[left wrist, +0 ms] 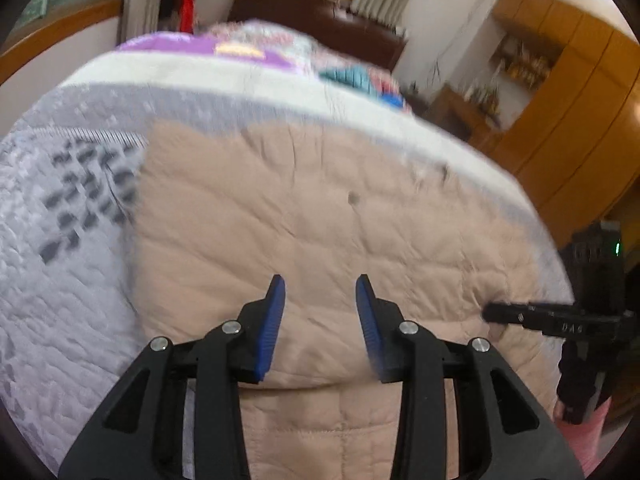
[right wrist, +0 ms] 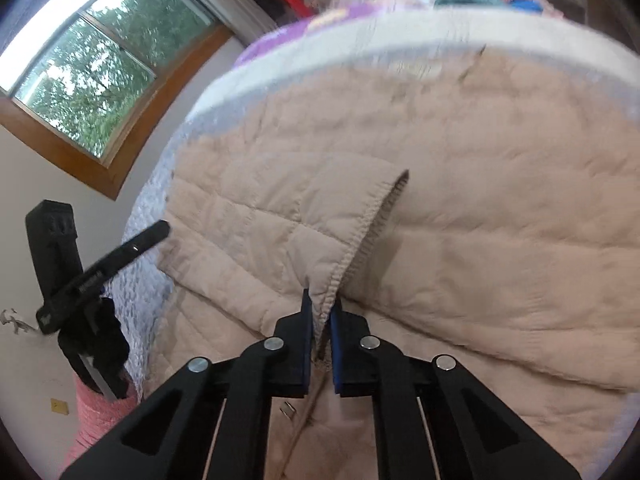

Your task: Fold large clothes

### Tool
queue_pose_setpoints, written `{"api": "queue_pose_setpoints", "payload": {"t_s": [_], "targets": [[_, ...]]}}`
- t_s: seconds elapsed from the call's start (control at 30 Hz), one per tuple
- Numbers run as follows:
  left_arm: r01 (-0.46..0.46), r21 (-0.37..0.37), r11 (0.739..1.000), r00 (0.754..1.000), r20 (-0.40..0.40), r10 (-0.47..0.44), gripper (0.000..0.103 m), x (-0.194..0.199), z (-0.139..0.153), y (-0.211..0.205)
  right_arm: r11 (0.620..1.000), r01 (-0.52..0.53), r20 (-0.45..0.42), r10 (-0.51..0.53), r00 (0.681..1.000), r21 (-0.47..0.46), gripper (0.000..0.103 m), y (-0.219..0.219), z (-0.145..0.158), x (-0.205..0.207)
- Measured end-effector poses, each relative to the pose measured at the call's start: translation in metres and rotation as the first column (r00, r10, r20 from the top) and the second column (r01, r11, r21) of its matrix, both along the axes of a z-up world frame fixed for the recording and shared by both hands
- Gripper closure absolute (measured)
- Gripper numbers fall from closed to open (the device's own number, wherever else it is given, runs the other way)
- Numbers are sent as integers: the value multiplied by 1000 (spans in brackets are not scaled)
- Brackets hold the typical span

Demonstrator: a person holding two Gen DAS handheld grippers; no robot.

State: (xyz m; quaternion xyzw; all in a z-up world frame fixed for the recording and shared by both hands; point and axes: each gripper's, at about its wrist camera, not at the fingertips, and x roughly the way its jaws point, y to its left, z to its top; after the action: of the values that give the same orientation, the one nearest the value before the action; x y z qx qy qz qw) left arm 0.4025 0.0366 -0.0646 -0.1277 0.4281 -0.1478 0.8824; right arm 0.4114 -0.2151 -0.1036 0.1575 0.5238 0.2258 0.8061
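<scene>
A large beige quilted jacket [left wrist: 304, 216] lies spread on the bed; it also fills the right wrist view [right wrist: 460, 208]. My left gripper [left wrist: 320, 284] is open and empty, hovering just above the jacket's near part. My right gripper [right wrist: 321, 298] is shut on the jacket's stitched hem edge [right wrist: 360, 236], lifting a flap whose ribbed inner side shows. The right gripper appears at the right edge of the left wrist view [left wrist: 520, 316]. The left gripper appears at the left of the right wrist view [right wrist: 132, 248].
The bed has a grey patterned quilt [left wrist: 60, 260] with a white band behind it. Colourful bedding and clothes [left wrist: 360, 80] are piled at the far end. A wooden cabinet [left wrist: 580, 120] stands right, a window [right wrist: 92, 64] left. A pink sleeve [right wrist: 96, 408] shows.
</scene>
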Motion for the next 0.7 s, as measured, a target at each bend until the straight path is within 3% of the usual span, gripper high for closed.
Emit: {"api": "queue_pose_setpoints", "payload": {"t_s": [0.13,0.33,0.53,0.7], "targets": [[-48,13,999,998,50,47,68,7,17,8,995,90,83,-86,993,-48,96,-41,33,-11],[-17,35,999,1000,20,17,69,23,5,-8,969,236,116,-227,967,-77,96,-106,45,-20],[39,103,994,999,-38,-35,70,44,-20,-38,957,277,70,-271,960,-89,96,-129,20,-8],[45,129,991,993,-116,-30,72,57,-51,-43,954,275,-8,-278,961,-116,95,-134,-20,8]]}}
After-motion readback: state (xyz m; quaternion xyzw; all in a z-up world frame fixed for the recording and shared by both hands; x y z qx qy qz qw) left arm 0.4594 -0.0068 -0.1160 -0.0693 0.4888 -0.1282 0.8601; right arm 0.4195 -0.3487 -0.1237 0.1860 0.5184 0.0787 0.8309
